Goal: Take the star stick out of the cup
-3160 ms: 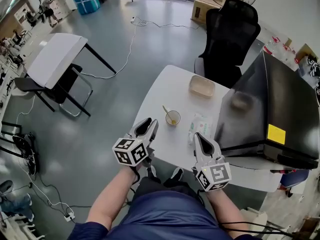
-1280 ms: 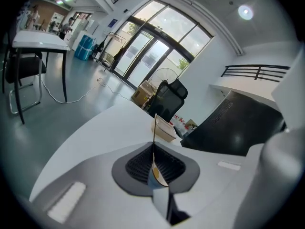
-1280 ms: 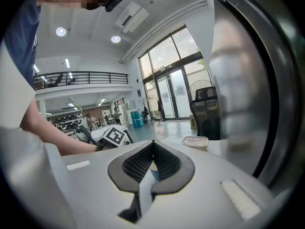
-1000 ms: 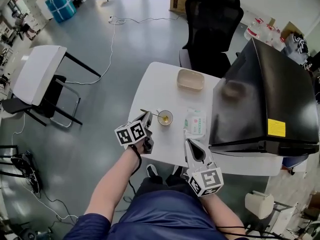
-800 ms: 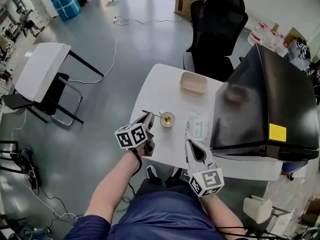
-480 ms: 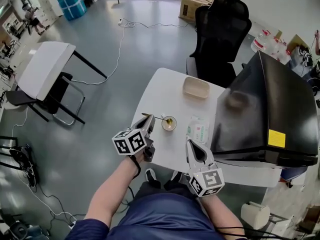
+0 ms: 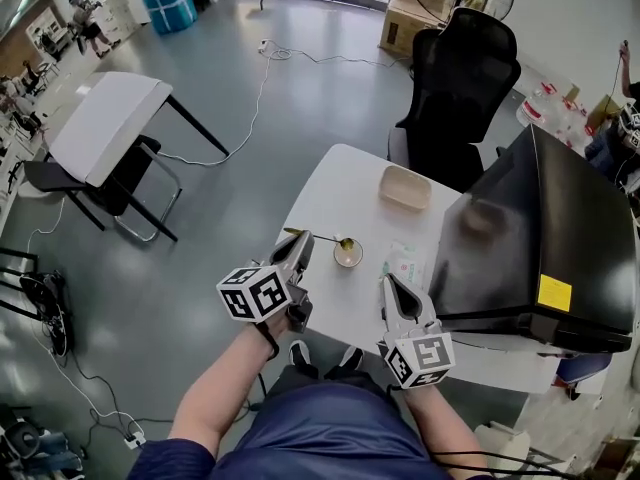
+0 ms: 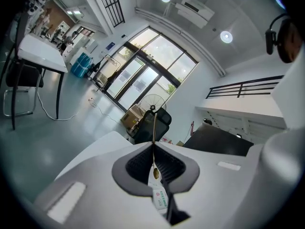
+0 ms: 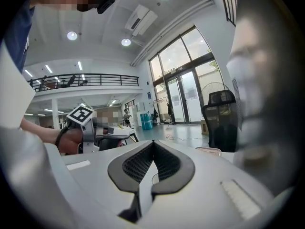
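My left gripper reaches forward, jaws pinched on the star stick; my right gripper sits nearer me, jaws together, empty

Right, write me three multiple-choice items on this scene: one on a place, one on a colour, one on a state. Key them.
1. The beige tray lies: A) on the white table, beyond the cup; B) inside the cup; C) under the table.
2. The office chair is: A) red; B) black; C) white.
3. The left gripper is: A) open, empty; B) shut on the cup; C) shut on the star stick.
Key: A, it sits on the tabletop past the cup; B, seat and back are black; C, its jaws pinch the thin stick.
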Tool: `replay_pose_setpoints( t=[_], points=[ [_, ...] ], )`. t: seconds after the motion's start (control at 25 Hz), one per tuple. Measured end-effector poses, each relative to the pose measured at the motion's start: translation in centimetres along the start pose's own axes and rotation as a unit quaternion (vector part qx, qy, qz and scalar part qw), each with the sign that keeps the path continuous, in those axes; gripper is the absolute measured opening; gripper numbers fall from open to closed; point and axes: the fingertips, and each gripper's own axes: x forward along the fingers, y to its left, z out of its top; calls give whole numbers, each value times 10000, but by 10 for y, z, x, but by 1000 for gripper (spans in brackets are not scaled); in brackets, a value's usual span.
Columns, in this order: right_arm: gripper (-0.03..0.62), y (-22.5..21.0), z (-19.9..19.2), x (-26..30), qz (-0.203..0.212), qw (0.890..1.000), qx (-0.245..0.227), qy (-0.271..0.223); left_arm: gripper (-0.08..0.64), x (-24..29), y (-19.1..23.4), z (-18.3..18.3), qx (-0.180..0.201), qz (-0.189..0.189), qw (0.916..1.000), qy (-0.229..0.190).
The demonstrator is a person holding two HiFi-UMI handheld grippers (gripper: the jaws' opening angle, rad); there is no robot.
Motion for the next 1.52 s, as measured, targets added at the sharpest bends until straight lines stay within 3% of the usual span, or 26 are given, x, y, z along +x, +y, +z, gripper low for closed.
replay_pose_setpoints(
  t=[0.88,1.24,1.52],
  points=[
    [6,1,25,19,179,9996,97,-179,9,-69,-35,51,-151,-276,9964,-790],
    [7,19,38,26,334,9990,-75,-285,9,-98,-25,60,-515,-208,9939,-953],
    [7,18,44,26,311,9985,-169,-423,9,-108,-23,66,-555,-223,9911,-1186]
  ],
)
